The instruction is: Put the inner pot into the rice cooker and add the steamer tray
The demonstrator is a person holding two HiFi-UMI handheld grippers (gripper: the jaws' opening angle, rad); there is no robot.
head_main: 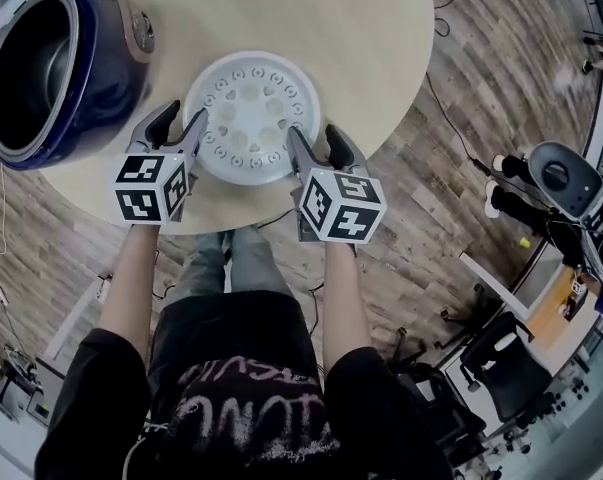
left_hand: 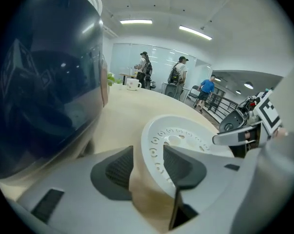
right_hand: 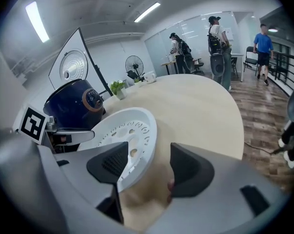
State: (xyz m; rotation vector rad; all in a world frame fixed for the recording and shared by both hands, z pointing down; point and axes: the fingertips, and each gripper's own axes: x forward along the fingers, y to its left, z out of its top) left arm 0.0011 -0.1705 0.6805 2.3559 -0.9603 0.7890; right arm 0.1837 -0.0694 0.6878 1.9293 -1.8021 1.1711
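Straddling steamer tray (head_main: 249,118) rim, left claw (head_main: 188,112), right claw (head_main: 313,131) parted (unclamped), beige table (head_main: 381,48), plank floor (head_main: 451,198)

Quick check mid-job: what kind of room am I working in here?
Likely an open office or lab, not a home kitchen: there is a glass-walled partition, ceiling strip lights, and an office chair on wood-look flooring.
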